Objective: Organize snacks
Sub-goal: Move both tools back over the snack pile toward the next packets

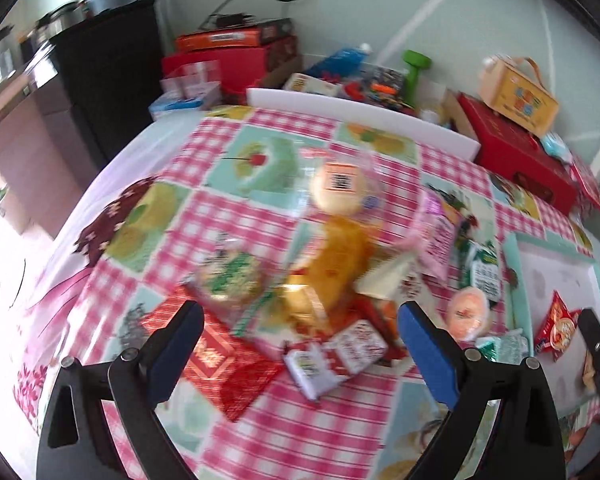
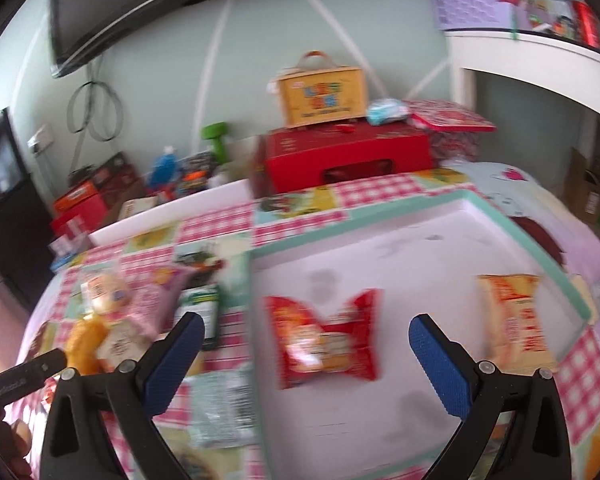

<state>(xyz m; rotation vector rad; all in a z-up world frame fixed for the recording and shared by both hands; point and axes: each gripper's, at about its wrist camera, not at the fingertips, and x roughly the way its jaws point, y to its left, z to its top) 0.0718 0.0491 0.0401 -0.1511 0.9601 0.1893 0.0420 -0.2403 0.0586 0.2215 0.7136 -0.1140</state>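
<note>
Snacks lie in a loose pile [image 1: 332, 264] on the checked cloth of the bench [image 1: 260, 152], just beyond the left tongs [image 1: 300, 332] and between their blue pads; a red patterned packet [image 1: 224, 356] sits nearest the left pad. To the right, a white tray with a mint rim [image 2: 380, 220] holds a red snack bag [image 2: 324, 340], which lies between and just past the right tongs [image 2: 306, 348], and an orange bag [image 2: 516, 320] to the right of them. Motion blur leaves the printing on the wrappers unreadable; a round bun pack [image 1: 340, 188] carries a square code label. Both tongs are spread wide, holding nothing and touching nothing. At the far edge stand a red box [image 2: 348, 152] and a yellow carry box [image 2: 324, 96].
</note>
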